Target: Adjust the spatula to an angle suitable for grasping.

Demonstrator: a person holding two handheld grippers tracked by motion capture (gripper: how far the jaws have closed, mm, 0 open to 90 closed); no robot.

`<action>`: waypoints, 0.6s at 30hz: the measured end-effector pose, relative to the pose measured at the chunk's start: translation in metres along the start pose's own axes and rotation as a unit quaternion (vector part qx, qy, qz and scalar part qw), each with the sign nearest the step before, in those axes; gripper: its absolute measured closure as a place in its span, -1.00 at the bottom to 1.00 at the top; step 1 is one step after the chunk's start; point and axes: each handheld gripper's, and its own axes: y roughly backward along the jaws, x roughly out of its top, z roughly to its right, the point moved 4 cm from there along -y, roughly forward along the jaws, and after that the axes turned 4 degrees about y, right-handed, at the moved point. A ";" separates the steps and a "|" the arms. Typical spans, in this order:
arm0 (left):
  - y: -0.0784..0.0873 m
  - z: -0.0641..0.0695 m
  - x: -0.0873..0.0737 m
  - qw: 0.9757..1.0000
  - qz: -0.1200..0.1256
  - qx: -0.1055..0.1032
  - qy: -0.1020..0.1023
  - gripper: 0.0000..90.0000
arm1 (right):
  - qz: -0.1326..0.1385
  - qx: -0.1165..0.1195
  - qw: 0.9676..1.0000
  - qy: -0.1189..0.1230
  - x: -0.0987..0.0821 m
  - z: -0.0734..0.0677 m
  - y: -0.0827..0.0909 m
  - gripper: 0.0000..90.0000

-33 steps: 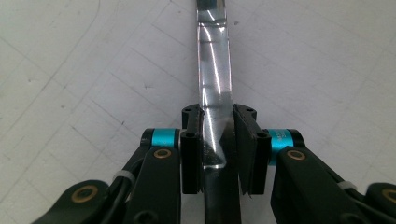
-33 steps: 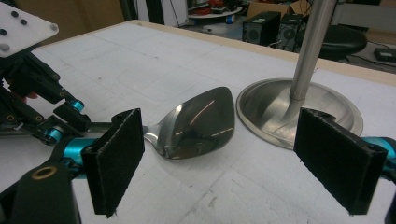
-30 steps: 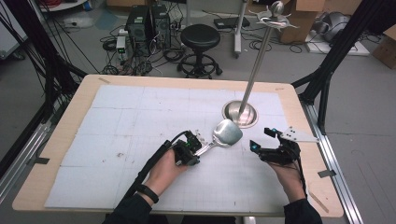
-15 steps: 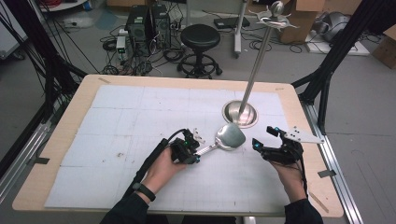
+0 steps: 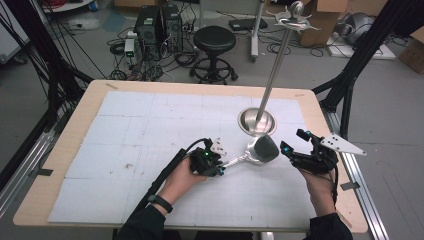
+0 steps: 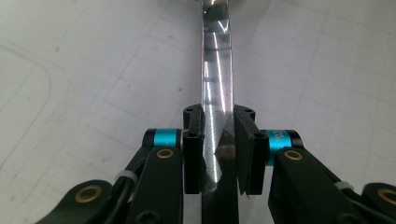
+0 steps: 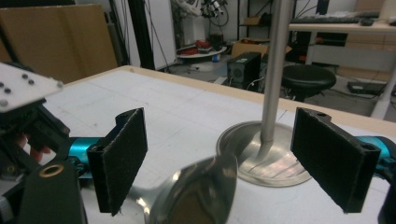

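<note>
Polished steel ladle (image 5: pixel 260 150), rigid, slick and bowl-heavy, hangs just above the table at five o'clock from the stand's base (image 5: pixel 257 121), its handle pinched by the left gripper (image 5: pixel 216 161); the right gripper (image 5: pixel 295 146) is spread wide.

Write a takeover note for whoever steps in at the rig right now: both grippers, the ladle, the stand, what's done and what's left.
Left gripper: shut on the ladle handle, bowl held out to the right, just in front of the stand's base.
Right gripper: open, holds nothing; the ladle's bowl sits low between its jaws, not touched.
Stand: round steel base on the white mat, tall pole, hooks at the top.
Done: ladle picked up by the handle.
Left, likely: right gripper takes the ladle or steadies it, then hang it on a top hook.
</note>
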 end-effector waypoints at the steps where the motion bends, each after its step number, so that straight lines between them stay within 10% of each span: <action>1: -0.002 0.001 0.003 1.000 -0.004 -0.004 -0.010 0.66 | 0.004 -0.001 1.000 -0.002 0.001 0.001 0.002 -0.61; 18: -0.045 0.032 0.057 0.991 -0.033 -0.055 -0.115 0.66 | 0.009 -0.018 1.000 -0.011 0.006 0.007 0.028 -0.60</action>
